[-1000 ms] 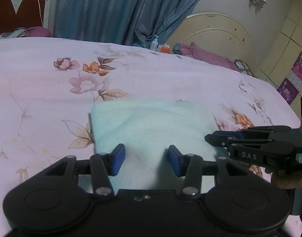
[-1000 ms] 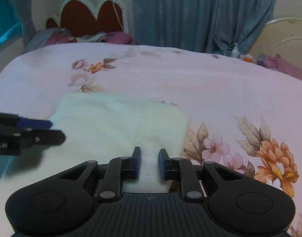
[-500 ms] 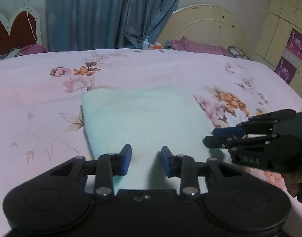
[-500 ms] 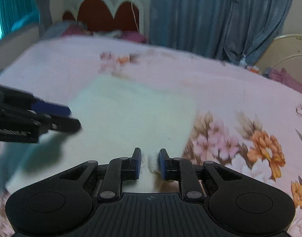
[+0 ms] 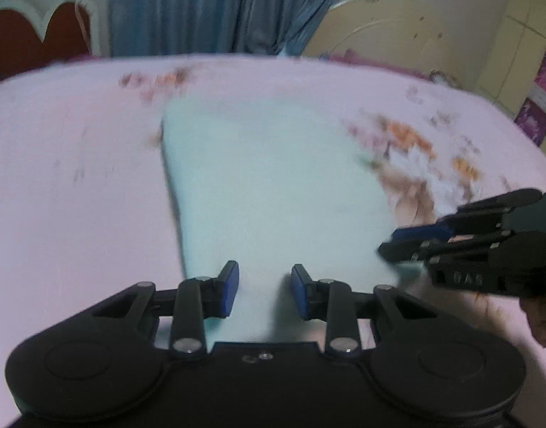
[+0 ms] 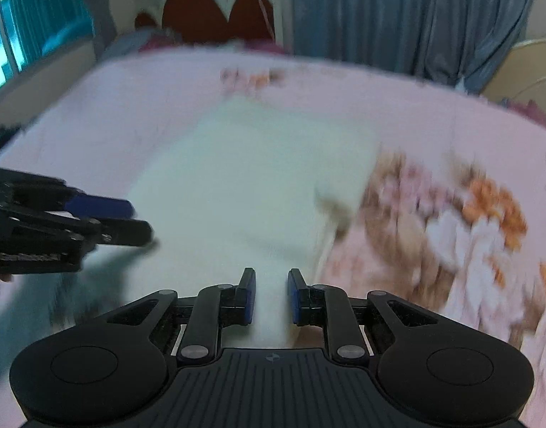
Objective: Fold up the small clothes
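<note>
The pale mint-green fleece cloth (image 5: 273, 185) lies flat on the pink floral bedsheet (image 5: 76, 178), its long axis running away from both cameras and its far end rounded. Both views are motion-blurred.

The left gripper (image 5: 265, 290) sits over the near edge of the cloth. Cloth fills the gap between its blue pads (image 5: 229, 287), and a raised ridge of fabric stands between them; the left gripper appears clenched on this near edge.

The right gripper (image 6: 271, 294) sits over the near edge toward the cloth's right side. Its blue pads (image 6: 249, 294) stand close together with a strip of cloth between them, so it appears to grasp that edge too. In the left wrist view the right gripper reaches in from the right at the cloth's near corner, with part of a hand (image 5: 540, 324) behind it.

Beyond the bed hang blue-grey curtains (image 5: 216, 7). A red headboard with a white scalloped rim (image 6: 219, 14) stands at the far left.
</note>
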`<state>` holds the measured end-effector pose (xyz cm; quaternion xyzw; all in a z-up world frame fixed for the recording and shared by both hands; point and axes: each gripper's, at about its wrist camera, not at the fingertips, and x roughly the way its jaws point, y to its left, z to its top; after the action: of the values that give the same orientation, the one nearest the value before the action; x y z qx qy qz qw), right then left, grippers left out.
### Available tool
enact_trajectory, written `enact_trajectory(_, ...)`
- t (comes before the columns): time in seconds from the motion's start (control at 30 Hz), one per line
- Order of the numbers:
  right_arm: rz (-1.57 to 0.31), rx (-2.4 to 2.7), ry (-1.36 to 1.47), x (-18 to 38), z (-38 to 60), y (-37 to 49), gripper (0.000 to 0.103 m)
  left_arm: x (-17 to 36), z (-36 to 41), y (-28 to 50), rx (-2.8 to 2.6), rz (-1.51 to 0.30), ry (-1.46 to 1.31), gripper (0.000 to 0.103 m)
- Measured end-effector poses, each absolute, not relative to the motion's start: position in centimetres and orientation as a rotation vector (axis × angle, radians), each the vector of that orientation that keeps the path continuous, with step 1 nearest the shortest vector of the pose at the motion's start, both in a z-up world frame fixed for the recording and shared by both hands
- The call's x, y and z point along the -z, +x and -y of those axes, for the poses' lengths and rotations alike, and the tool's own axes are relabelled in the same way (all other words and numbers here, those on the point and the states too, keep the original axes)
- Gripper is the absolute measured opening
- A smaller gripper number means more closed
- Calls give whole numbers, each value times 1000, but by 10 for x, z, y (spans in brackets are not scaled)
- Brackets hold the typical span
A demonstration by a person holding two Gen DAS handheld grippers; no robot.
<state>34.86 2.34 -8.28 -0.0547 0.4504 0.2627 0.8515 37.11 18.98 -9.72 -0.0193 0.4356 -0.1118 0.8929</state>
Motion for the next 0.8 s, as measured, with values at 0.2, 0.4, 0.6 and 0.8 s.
enact_trajectory(0.2,-888,-534,-44,53,-5,324,18,71,-188,340,168,-855,-66,31)
enact_trajectory(0.4,-787,-505,17,4,30,268,18,32,-177,285,114,-762,-118,39)
enact_trajectory(0.6,-802,-471,32,-14,52,212,31,1,-156,223,38,-654,-93,102)
enact_trajectory(0.8,-714,-378,58,-32,76,155,103,-25,-141,169,19,-635,-80,103)
